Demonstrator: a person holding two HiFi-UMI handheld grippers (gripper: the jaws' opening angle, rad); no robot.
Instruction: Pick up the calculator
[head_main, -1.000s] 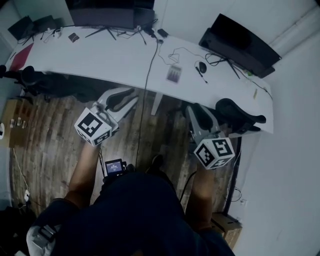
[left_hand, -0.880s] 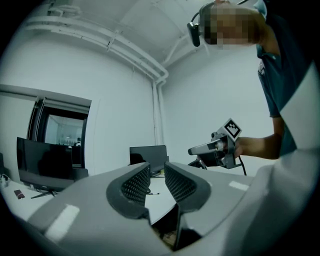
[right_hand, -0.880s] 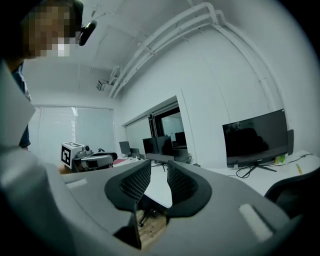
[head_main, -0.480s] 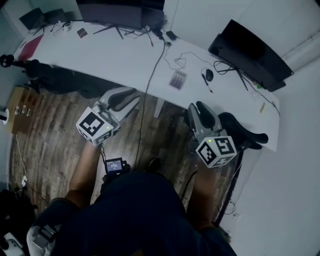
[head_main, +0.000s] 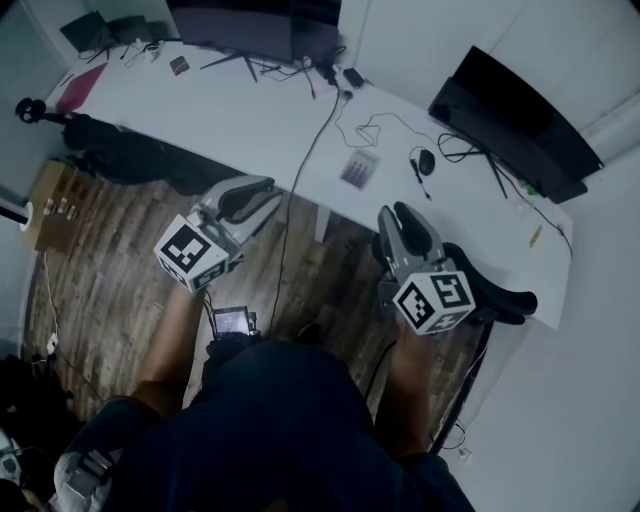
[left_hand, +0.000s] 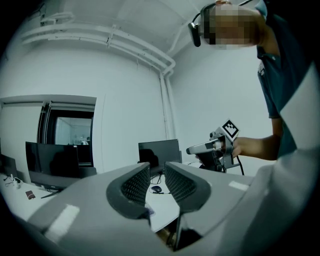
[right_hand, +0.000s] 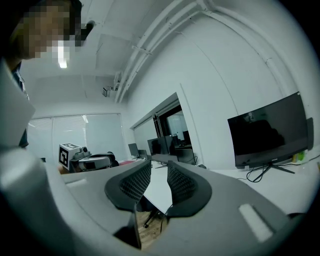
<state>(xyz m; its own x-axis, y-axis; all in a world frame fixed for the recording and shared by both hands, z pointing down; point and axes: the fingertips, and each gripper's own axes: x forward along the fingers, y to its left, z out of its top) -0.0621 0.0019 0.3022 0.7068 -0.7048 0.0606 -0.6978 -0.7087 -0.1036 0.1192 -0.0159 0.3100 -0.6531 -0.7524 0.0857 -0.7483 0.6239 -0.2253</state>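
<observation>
The calculator (head_main: 360, 169), small and flat with a pale purple face, lies near the front edge of the long white desk (head_main: 230, 110). My left gripper (head_main: 262, 190) hangs over the wooden floor just short of the desk edge, left of the calculator. My right gripper (head_main: 398, 217) is below and slightly right of the calculator, also short of the desk. Both hold nothing. In the left gripper view the left gripper (left_hand: 157, 172) has its jaws drawn close with only a narrow slit; the right gripper (right_hand: 159, 172) looks the same in its own view.
A black mouse (head_main: 427, 160) with looping cables lies right of the calculator. One dark monitor (head_main: 515, 110) stands at the desk's right end, another (head_main: 250, 25) at the back. A black chair (head_main: 495, 290) is by my right arm. A cardboard box (head_main: 60, 195) sits at left.
The desk and calculator have slid down and to the right in the head view. Both grippers stay in about the same place, jaws unchanged.
</observation>
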